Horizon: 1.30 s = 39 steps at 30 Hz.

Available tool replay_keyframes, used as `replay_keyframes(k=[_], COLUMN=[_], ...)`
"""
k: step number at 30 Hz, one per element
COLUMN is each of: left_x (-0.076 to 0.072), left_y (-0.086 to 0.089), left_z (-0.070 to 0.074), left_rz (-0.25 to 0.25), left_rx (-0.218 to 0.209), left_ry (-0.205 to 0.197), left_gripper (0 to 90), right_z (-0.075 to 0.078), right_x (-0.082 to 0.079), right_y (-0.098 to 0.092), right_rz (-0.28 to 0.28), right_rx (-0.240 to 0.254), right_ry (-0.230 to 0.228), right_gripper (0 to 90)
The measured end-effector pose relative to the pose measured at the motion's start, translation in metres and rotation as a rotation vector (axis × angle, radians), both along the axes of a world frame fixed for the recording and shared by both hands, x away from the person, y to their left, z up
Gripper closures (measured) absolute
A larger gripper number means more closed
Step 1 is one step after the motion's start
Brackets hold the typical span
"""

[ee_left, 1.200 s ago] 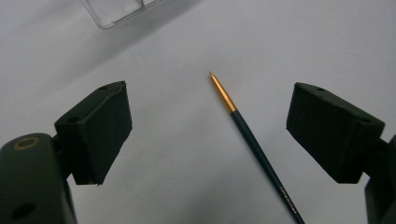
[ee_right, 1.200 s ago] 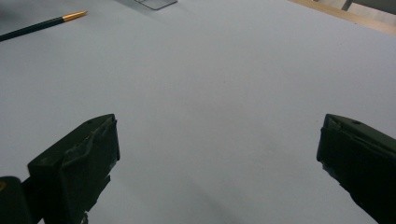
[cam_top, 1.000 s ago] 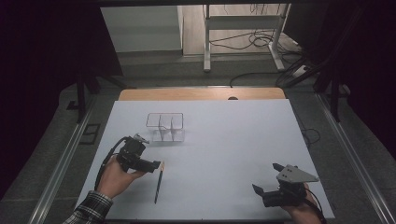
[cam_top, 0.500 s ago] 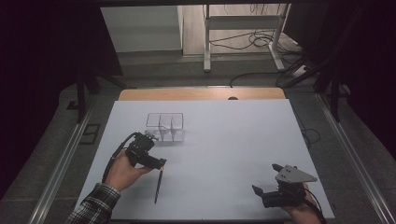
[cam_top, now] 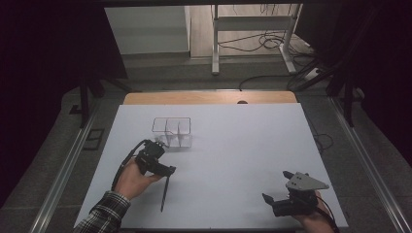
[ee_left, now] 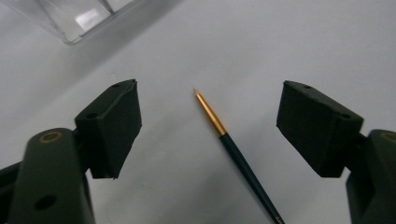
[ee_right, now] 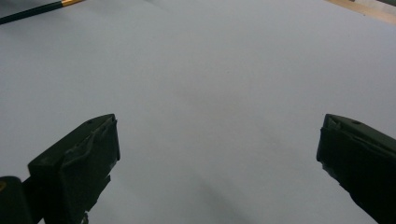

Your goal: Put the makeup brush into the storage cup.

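A thin paintbrush (cam_top: 164, 193) with a dark handle and gold ferrule (ee_left: 212, 116) lies flat on the white table sheet (cam_top: 243, 145). My left gripper (cam_top: 168, 171) hovers just over the brush's upper end, with the tip lying on the sheet between the jaws. The jaws have just been closing, but the pads (ee_left: 119, 126) stand well apart from the brush. At the front right, my right gripper (cam_top: 275, 185) rests open and holds nothing; its view has bare sheet between its jaws (ee_right: 217, 135) and the paintbrush (ee_right: 32, 11) far off.
A clear plastic organizer with compartments (cam_top: 172, 131) stands just beyond the left gripper, and its corner is at the top of the left gripper view (ee_left: 74, 18). A wooden strip (cam_top: 209, 97) borders the sheet's far edge. Metal rails run along both table sides.
The left hand has moved right and slightly forward, bringing its jaws over the brush's upper end. The right gripper has stayed still.
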<state>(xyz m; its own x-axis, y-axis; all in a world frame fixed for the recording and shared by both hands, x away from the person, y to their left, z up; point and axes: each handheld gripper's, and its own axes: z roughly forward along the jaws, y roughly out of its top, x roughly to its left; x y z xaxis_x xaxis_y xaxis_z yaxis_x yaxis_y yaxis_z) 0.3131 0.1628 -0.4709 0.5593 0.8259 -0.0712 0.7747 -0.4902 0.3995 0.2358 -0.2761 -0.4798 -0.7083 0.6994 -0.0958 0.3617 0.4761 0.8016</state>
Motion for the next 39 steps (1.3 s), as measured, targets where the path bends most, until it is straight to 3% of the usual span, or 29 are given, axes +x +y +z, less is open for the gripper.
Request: replay_keyframes(k=[9,24,38,39], left_x=[-0.003,-0.006,-0.006,-0.006], left_y=[-0.005,-0.007,-0.003,-0.002], left_z=[-0.019,-0.039,-0.041,-0.041], left_rz=[-0.010,0.022,0.042,0.041], left_rx=[0.012,0.028,0.039,0.040], left_ry=[0.031,0.063,0.075,0.078], left_gripper=[32.4,48.5,64.2,69.8], right_z=[0.000,-0.002,-0.002,-0.002], right_x=[0.000,0.000,0.000,-0.001], right_y=[0.001,0.002,0.003,0.003], right_rz=[0.003,0.014,0.023,0.024], right_rx=[-0.003,-0.011,-0.024,-0.025], right_ry=[0.006,0.013,0.018,0.019], right_gripper=[0.0,0.0,0.0,0.0])
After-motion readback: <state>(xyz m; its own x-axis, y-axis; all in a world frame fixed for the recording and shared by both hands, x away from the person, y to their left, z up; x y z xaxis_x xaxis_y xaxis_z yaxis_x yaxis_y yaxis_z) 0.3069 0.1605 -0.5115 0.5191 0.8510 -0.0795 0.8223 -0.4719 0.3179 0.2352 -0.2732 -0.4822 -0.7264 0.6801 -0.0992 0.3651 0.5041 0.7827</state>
